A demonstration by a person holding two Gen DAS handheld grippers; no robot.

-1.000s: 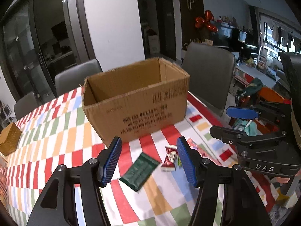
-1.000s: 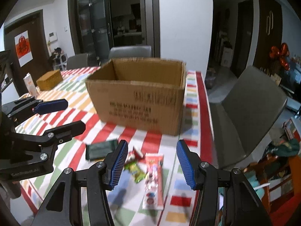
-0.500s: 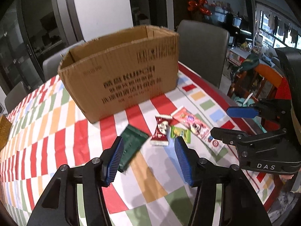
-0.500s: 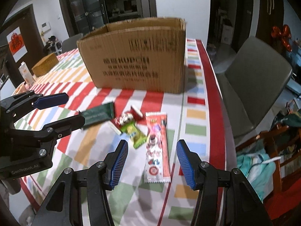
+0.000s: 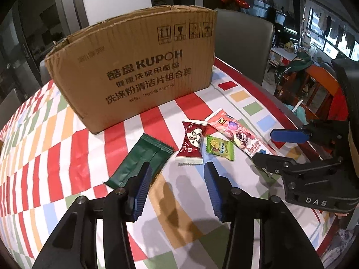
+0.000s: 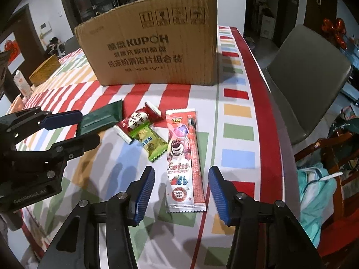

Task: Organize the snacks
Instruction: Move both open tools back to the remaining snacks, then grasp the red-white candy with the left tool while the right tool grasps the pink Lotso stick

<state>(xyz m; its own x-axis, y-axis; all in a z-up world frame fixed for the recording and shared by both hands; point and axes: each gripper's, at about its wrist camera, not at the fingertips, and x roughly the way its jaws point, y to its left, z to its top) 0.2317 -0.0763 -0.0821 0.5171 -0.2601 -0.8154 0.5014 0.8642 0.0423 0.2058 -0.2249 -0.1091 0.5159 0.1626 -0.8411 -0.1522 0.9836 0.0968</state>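
Left tongs [image 5: 177, 188], right tongs [image 6: 181, 192]: both spread wide, holding nothing, blue ribbed pads hovering above the tabletop [image 6: 237, 116], a checked cloth with a red border at its right edge. Bare cloth lies between the tongs and the snacks.
Pink lollipop packet [image 6: 185, 157]: long, glossy, flat, its near end between the right tongs' pads.
Green candy [image 6: 150, 142]: small crimped pillow, overlapping the red candy [image 6: 136, 121].
Dark green wrapper [image 5: 143, 159]: matte, serrated ends, left pad over its near end.
Cardboard box [image 5: 134, 67]: corrugated, open-topped, farthest back, apart from the snacks.
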